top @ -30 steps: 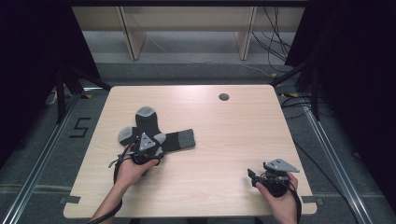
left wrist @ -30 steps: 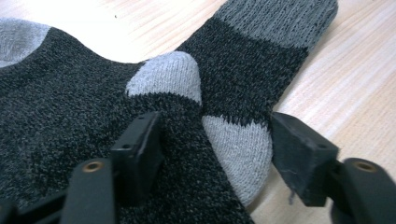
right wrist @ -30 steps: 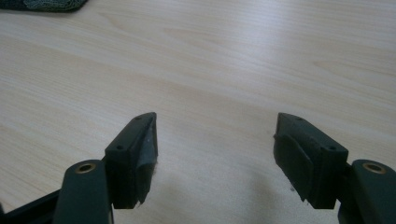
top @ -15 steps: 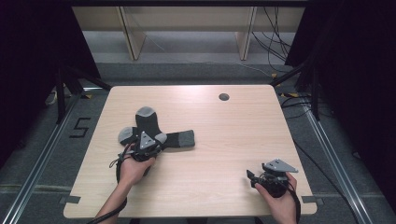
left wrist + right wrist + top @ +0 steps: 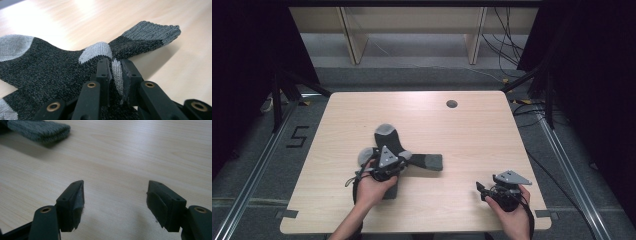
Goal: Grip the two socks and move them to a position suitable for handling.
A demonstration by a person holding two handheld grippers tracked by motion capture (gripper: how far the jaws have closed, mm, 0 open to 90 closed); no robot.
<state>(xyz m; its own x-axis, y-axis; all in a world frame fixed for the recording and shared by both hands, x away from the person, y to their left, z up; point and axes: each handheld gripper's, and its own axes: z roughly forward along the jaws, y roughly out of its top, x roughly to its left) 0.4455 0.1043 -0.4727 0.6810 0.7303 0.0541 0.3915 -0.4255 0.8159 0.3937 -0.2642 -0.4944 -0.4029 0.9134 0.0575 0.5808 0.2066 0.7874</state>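
Observation:
Two dark grey socks with light grey toes, heels and cuffs lie crossed on the wooden table (image 5: 472, 135). One sock (image 5: 388, 137) points toward the far side. The other sock (image 5: 427, 162) stretches to the right, its cuff (image 5: 152, 31) raised a little off the wood. My left gripper (image 5: 393, 165) sits over where the socks cross and is shut on a pinched fold of grey knit (image 5: 117, 72). My right gripper (image 5: 482, 189) rests near the front right edge, open, with bare wood between its fingertips (image 5: 72, 200). The sock cuff (image 5: 40, 130) shows far off in the right gripper view.
A round cable hole (image 5: 451, 104) sits near the table's far edge. Dark curtains flank both sides. Shelving legs (image 5: 354, 40) and cables (image 5: 507, 30) stand on the floor beyond the table.
My left hand and gripper have drawn back slightly toward the front edge, pulling the sock with them. The right gripper has barely shifted.

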